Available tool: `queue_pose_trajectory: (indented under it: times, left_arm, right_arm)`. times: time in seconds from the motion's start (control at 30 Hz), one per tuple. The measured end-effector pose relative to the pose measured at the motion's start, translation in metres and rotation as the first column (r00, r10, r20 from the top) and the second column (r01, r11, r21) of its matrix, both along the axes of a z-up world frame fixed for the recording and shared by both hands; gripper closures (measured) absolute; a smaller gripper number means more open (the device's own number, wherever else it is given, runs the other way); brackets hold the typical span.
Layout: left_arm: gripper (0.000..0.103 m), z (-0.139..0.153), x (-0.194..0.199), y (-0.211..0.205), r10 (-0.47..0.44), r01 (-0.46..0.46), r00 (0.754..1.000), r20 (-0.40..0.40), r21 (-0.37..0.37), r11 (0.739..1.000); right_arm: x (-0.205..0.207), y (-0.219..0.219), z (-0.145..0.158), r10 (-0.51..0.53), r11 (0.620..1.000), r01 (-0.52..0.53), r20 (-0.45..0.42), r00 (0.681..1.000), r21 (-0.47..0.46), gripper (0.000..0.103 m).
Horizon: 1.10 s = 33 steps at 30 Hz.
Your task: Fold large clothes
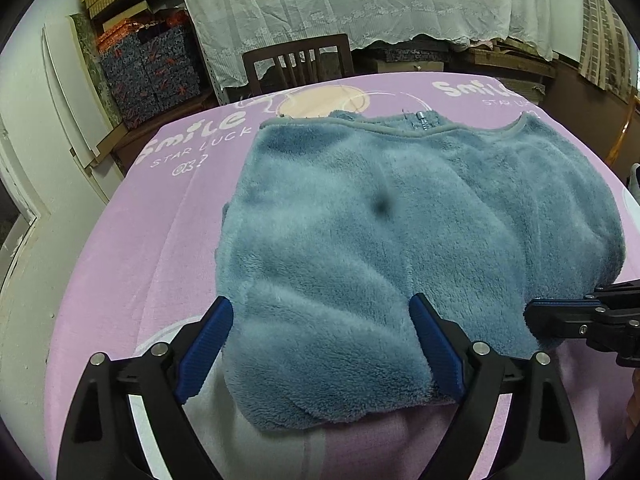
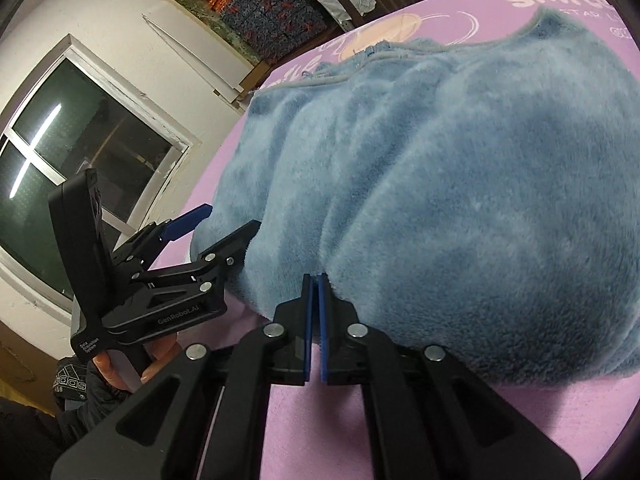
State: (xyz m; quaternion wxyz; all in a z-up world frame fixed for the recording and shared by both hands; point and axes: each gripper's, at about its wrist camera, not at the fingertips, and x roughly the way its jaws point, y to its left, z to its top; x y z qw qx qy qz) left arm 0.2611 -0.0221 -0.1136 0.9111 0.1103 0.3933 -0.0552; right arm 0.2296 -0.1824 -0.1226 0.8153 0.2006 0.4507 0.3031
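Note:
A blue-grey fleece garment (image 1: 400, 220) lies folded in a thick bundle on the pink blanket (image 1: 160, 240), its zipper (image 1: 424, 122) at the far hem. My left gripper (image 1: 320, 302) is open wide, its blue pads (image 1: 208, 344) straddling the near left corner of the bundle; the fleece bulges between them. From the right wrist, the same left gripper (image 2: 234, 216) shows at the garment's (image 2: 460, 200) left end. My right gripper (image 2: 316, 280) is shut, tips pushed against the near edge of the fleece, nothing seen between the pads. It also shows as the right gripper (image 1: 530, 314) at the bundle's right corner.
The pink blanket (image 2: 320, 420) printed "Smile STAR LUCK" covers the table. A dark wooden chair (image 1: 298, 62) stands at the far side, below a lace cloth (image 1: 360, 0). Patterned boxes (image 1: 152, 68) are stacked far left. A window (image 2: 80, 152) and a hand (image 2: 116, 364) are at left.

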Motion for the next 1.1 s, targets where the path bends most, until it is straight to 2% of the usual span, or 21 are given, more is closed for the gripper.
queue_pose_trajectory:
  times: [0.17,0.27,0.3,0.4,0.53,0.57,0.63,0.7,0.8,0.87,0.93,1.1]
  left_arm:
    - [0.013,0.008,-0.004,-0.004,0.000,-0.001,1.000,0.025,0.007,1.000]
    - [0.013,0.019,-0.008,-0.009,-0.019,0.019,0.998,0.065,-0.001,1.000]
    - [0.013,0.023,-0.008,-0.012,-0.020,0.020,0.997,0.080,0.002,1.000]
    - [0.013,0.037,-0.003,-0.025,-0.033,0.031,0.991,0.128,0.017,0.999]
    - [0.013,0.049,0.013,-0.037,-0.060,0.060,0.987,0.148,0.000,0.998]
    - [0.013,0.048,0.017,-0.039,-0.060,0.061,0.988,0.144,-0.001,0.998]
    - [0.013,0.041,0.028,-0.041,-0.057,0.058,0.990,0.126,0.003,0.998]
    - [0.013,0.030,0.037,-0.043,-0.046,0.044,0.994,0.103,0.017,0.999]
    - [0.011,0.003,0.055,-0.038,-0.027,0.026,0.999,0.019,0.029,0.999]
    - [0.008,0.000,0.058,-0.033,-0.021,0.022,1.000,0.011,-0.007,1.000]
    - [0.008,0.000,0.058,-0.032,-0.022,0.022,1.000,0.010,-0.001,1.000]
    - [0.008,-0.003,0.055,-0.031,-0.020,0.019,1.000,0.019,0.008,1.000]
  right_arm:
    - [-0.005,-0.006,0.005,-0.010,1.000,0.010,0.008,1.000,0.009,0.102]
    - [-0.007,-0.009,0.019,-0.038,0.999,0.037,0.064,0.997,0.007,0.098]
    - [-0.009,-0.012,0.025,-0.053,0.999,0.052,0.086,0.995,0.011,0.093]
    - [-0.008,-0.027,0.035,-0.127,0.992,0.124,0.129,0.983,0.032,0.091]
    - [0.001,-0.059,0.039,-0.245,0.969,0.238,0.126,0.961,0.062,0.090]
    - [0.002,-0.069,0.038,-0.280,0.960,0.274,0.124,0.952,0.064,0.089]
    - [0.003,-0.086,0.034,-0.322,0.946,0.316,0.110,0.940,0.073,0.079]
    - [0.007,-0.099,0.027,-0.358,0.933,0.352,0.084,0.930,0.080,0.077]
    - [0.015,-0.114,0.014,-0.361,0.927,0.355,0.027,0.932,0.121,0.082]
    - [0.019,-0.114,0.009,-0.358,0.930,0.353,0.029,0.933,0.099,0.089]
    - [0.021,-0.116,0.004,-0.360,0.931,0.357,0.029,0.933,0.080,0.099]
    - [0.023,-0.118,0.000,-0.364,0.926,0.362,0.009,0.931,0.106,0.103]
